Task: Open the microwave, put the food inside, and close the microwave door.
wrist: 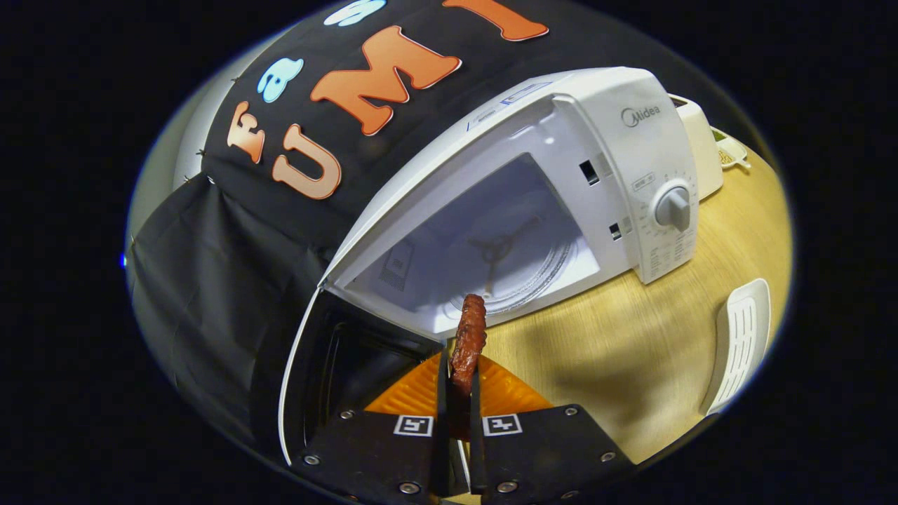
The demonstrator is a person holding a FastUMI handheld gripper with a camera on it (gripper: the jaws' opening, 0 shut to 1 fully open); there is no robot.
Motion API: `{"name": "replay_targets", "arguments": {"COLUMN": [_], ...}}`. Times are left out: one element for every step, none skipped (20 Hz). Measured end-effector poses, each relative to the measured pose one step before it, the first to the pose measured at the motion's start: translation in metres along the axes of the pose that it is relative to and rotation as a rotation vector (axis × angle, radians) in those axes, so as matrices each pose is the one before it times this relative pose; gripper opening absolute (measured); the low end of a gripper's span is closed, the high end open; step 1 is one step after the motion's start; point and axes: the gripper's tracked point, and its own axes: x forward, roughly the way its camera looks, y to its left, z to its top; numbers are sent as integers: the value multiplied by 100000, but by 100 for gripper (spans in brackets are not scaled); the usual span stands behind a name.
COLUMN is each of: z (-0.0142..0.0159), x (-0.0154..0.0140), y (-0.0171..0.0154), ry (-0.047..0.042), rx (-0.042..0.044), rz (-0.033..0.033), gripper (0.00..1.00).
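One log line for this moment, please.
gripper: shut on sausage | microwave: door open | sausage: just outside cavity, turntable beyond | phase: inserting food

"Midea" on microwave (pixel 635 168) panel

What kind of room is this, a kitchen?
Probably a mock kitchen counter in a recording booth: an open microwave on a wooden table, black cloth behind, and the gripper holding a sausage.

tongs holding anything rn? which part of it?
Yes. The tongs are shut on the sausage, clamped at its lower end; its upper end sticks up ahead of the fingers, in front of the open microwave.
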Motion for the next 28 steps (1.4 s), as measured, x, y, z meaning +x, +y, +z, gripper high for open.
{"name": "replay_targets", "arguments": {"z": [203, 230, -4, 85, 53, 83, 42, -52, -95, 50, 82, 257, 284, 434, 113, 196, 153, 145, 216, 357, 233, 325, 120, 89, 21, 121, 175, 283], "x": [759, 829, 777, 908, 642, 791, 804, 831, 715, 825, 772, 863, 727, 736, 759, 803, 476, 488, 470, 446, 448, 395, 275, 428, 197, 151, 48, 180], "y": [811, 814, 691, 477, 433, 228, -10, -129, -34, -11, -145, -301, -209, -380, -317, -237, -180, 16, -138, -27, -274, -381, -414, -552, -245, -371, -235, -398], "ry": [-1627, -2158, -1447, -1636, -1711, -2115, -1541, -825, -998, -1413, -1416, -1878, -2048, -2296, -2202, -1913, -1778, -1595, -1583, -1940, -1882, -1224, -944, -774, -236, 140, -568, -770], "rx": [2308, 2555, 2066, 2150, 1815, 1577, 1282, 1539, 1495, 1089, 662, 1081, 1357, 1684, 1529, 1101, 922, 1200, 1016, 552, 290, 578, 411, -1049, -1540, -577, 218, -704], "rz": [2244, 2076, 2031, 784, 1016, 21, -505, -652, -193, -280, -659, -919, -682, -1051, -1236, -682, -578, -199, -610, -354, -981, -991, -1619, -1836, -957, -800, -1259, -1729], "gripper": [11, 11, 11, 11, 11, 11, 11, 11, 11, 11, 11, 11, 11, 11, 11, 11, 11, 11, 11, 11, 11, 11, 11, 11, 12, 13, 13, 14]}}
